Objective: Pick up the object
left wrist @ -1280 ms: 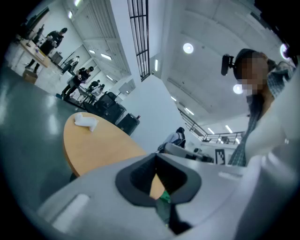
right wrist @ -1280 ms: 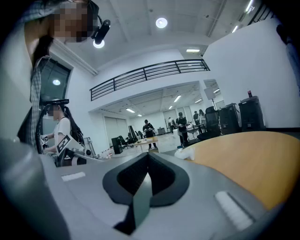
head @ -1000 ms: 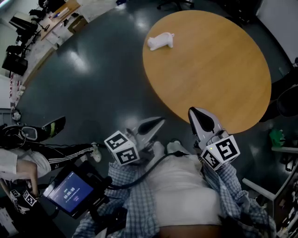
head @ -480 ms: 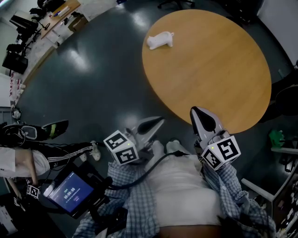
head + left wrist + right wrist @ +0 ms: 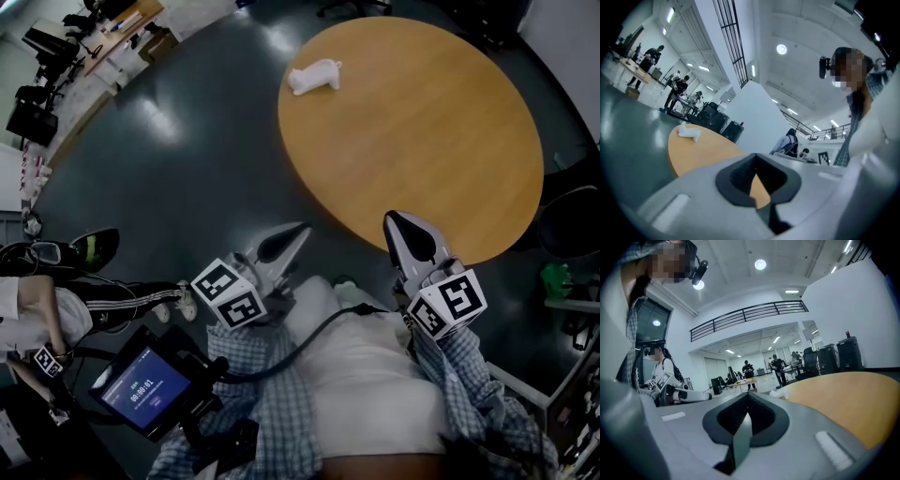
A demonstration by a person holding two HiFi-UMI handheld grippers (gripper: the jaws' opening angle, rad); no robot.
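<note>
White and too small to identify, the object [image 5: 314,76] lies upper left on the round table [image 5: 422,150]; left gripper [image 5: 300,230] and right gripper [image 5: 395,219] sit clenched, empty, lower centre.

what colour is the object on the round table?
White object, on the tan table; best in head view.

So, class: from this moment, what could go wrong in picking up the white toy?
The white toy lies near the far edge of the table; a nudge might push it off. The left gripper and right gripper are both shut and must open before reaching it. The black cable might snag.
</note>
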